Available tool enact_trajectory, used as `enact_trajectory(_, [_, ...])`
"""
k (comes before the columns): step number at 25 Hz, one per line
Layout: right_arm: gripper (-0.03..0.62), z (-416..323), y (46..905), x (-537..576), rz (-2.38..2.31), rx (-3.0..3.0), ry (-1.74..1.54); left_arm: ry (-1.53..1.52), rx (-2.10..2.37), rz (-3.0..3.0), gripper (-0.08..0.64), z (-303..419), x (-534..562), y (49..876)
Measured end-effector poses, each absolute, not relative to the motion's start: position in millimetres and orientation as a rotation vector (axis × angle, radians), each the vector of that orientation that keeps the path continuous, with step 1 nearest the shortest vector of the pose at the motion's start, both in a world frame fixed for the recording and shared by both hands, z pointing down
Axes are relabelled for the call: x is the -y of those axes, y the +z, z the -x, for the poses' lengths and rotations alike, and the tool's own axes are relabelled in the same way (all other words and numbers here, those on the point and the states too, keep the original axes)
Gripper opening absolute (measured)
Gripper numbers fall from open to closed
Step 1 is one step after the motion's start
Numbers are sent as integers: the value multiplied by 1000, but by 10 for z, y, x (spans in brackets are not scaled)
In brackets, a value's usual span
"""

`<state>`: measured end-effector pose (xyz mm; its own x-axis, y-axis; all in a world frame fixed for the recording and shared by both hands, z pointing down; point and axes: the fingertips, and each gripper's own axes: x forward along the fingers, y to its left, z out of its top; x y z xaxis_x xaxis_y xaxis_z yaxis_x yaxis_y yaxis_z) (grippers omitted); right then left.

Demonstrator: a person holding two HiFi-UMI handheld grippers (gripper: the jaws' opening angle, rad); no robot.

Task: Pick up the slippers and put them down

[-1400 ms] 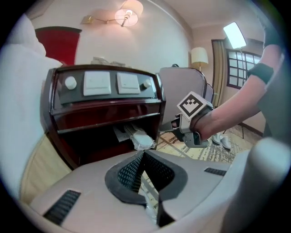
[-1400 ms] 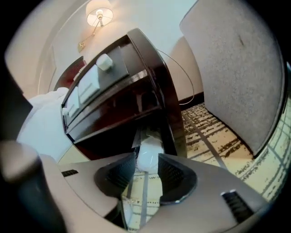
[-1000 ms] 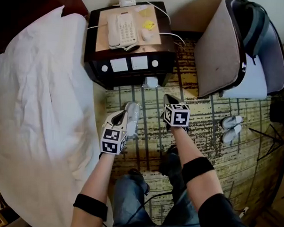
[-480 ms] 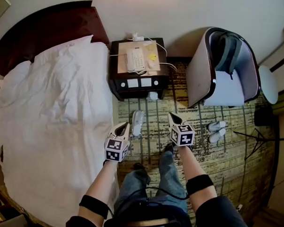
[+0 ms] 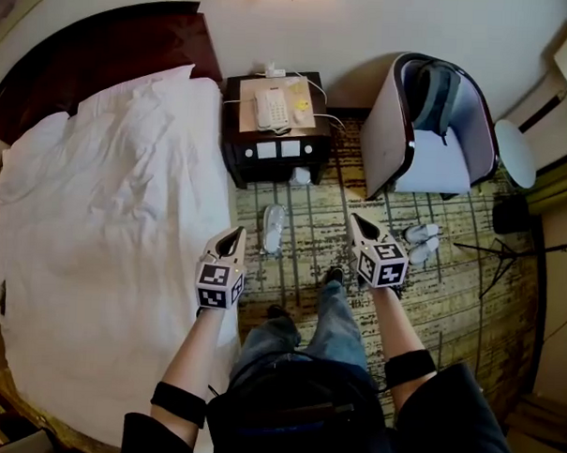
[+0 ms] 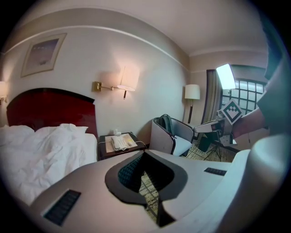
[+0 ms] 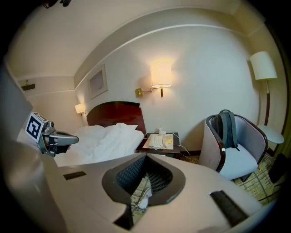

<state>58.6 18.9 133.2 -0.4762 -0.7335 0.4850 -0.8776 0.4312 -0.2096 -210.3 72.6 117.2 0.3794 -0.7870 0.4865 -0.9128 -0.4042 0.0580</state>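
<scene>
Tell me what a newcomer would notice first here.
The big rumpled white bed fills the left of the head view. In front of the person, the left claw and right claw are both shut and empty, above patterned carpet where a white slipper lies near the nightstand.

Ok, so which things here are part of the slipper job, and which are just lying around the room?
Job: white slipper on the carpet; white pair by the armchair, probably slippers too; left gripper and right gripper, both shut and empty.
Lying about: bed; nightstand with phone; armchair holding a backpack.
</scene>
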Motion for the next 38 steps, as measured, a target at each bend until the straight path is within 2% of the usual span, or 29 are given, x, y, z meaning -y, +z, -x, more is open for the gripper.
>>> enact_trajectory(9, [8,-927,1223,-672,-1410,2317,620,542,1522,-2305,0,2078,-1143,951])
enact_trajectory(24, [6,-1585,1495,-793,-1312,2307,639,535,1611,-2199,0,1664,-1401,1071])
enact_trajectory(38, [6,-1541,1540,-824,-1324,2312,681,515,1577,-2187,0,1550,-1336,1157])
